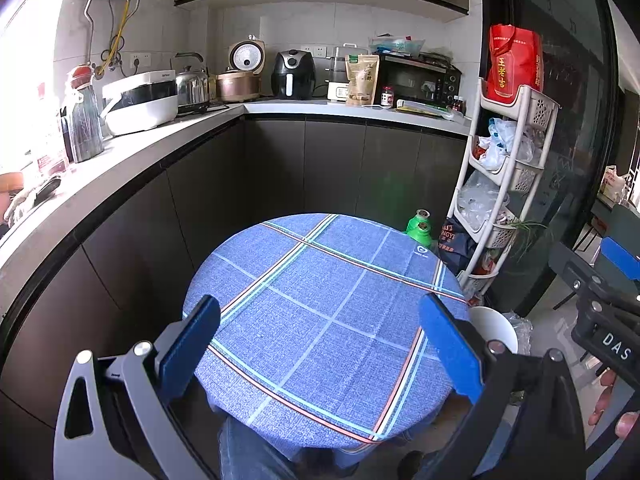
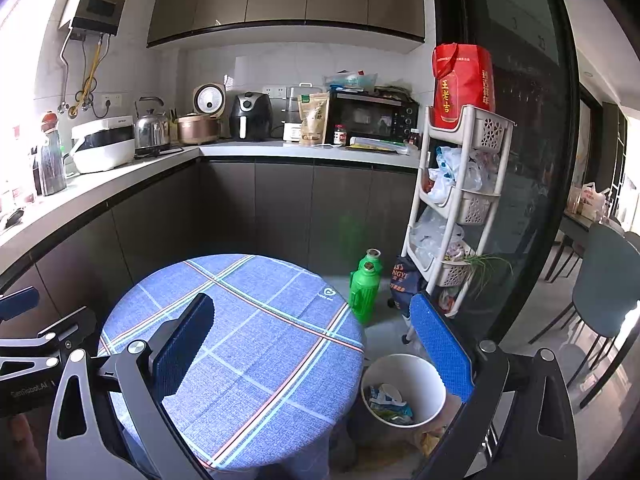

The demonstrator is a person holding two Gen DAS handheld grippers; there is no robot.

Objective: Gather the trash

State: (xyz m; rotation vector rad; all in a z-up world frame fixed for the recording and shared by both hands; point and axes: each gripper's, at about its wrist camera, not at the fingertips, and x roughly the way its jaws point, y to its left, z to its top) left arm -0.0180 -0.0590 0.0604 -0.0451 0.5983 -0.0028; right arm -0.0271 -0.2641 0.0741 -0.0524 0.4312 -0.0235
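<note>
A round table (image 1: 320,304) (image 2: 240,340) under a blue plaid cloth fills the lower middle of both views, and I see no trash on its top. My left gripper (image 1: 320,312) hovers open over the table, with nothing between its blue pads. My right gripper (image 2: 316,316) is open too, spanning the table's right edge. Below it on the floor stands a white bin (image 2: 404,390) (image 1: 494,328) holding crumpled wrappers (image 2: 388,402). The right gripper's body also shows at the right edge of the left wrist view.
Dark cabinets and a counter with appliances (image 1: 288,76) wrap the left and back. A white tiered rack (image 2: 460,208) with bags stands to the right. Green bottles (image 2: 364,284) and a dark bag (image 2: 404,284) sit on the floor behind the table. Chairs (image 2: 604,300) stand beyond the glass door.
</note>
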